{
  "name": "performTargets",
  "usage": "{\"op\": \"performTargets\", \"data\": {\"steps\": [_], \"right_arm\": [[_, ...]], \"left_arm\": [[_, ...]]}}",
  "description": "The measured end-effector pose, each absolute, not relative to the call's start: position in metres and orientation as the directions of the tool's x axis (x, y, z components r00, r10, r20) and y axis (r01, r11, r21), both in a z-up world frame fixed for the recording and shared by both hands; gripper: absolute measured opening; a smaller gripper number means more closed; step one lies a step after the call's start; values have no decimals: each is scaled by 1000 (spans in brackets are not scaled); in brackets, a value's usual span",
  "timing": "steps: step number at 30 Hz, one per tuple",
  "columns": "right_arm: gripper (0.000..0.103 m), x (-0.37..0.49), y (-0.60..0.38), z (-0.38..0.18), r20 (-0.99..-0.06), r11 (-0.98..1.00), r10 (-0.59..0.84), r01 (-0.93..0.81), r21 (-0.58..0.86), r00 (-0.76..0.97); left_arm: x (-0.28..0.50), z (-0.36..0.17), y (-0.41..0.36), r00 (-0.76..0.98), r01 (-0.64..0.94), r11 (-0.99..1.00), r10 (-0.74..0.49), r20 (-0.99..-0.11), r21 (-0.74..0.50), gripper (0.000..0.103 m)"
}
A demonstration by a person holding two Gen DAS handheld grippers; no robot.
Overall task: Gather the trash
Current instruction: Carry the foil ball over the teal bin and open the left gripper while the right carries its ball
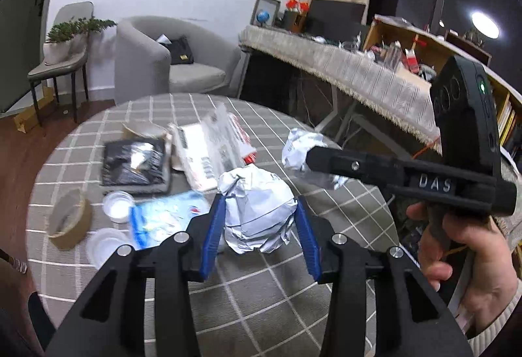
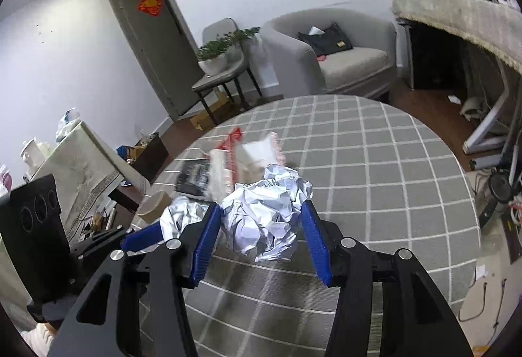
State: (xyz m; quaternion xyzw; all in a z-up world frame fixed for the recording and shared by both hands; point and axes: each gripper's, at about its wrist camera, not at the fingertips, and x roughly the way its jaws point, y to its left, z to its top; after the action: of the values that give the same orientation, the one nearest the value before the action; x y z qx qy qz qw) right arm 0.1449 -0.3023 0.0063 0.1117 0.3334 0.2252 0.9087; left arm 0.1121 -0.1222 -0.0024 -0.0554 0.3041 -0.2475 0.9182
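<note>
On the round table with its grey checked cloth [image 1: 261, 291] sits a crumpled white paper ball [image 1: 257, 213]. My left gripper [image 1: 259, 205] is shut on it, a blue pad pressing each side. A second crumpled paper ball [image 2: 264, 220] sits in my right gripper [image 2: 261, 210], whose blue pads clamp both its flanks just above the cloth [image 2: 375, 194]. The left wrist view shows that right gripper [image 1: 313, 158] from the side, a hand on its grip, with its paper ball [image 1: 297, 148] at the fingertips. In the right wrist view the left gripper [image 2: 166, 226] holds its ball [image 2: 179, 216] at lower left.
Left of the balls lie a brown tape roll [image 1: 70, 220], clear plastic lids [image 1: 117, 205], a blue wrapper [image 1: 163, 216], a black packet [image 1: 133, 166] and white printed packaging [image 1: 208, 151]. A grey armchair [image 1: 169, 63] and a long covered side table [image 1: 359, 73] stand beyond the round table.
</note>
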Motion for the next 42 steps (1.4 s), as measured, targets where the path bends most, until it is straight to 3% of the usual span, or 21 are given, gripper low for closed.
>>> {"op": "performTargets", "data": {"steps": [17, 24, 32, 42], "right_arm": [[52, 128, -229, 15, -491, 827, 562, -466, 314, 666], [52, 122, -198, 28, -447, 798, 601, -529, 289, 663], [52, 127, -153, 29, -430, 759, 647, -589, 279, 630], [52, 118, -77, 26, -460, 697, 697, -670, 255, 550]], "left_arm": [[79, 31, -10, 848, 195, 961, -265, -460, -195, 46], [71, 25, 30, 866, 93, 986, -150, -478, -141, 46], [68, 4, 88, 838, -6, 993, -58, -543, -116, 46], [64, -48, 144, 712, -45, 993, -43, -701, -107, 47]]}}
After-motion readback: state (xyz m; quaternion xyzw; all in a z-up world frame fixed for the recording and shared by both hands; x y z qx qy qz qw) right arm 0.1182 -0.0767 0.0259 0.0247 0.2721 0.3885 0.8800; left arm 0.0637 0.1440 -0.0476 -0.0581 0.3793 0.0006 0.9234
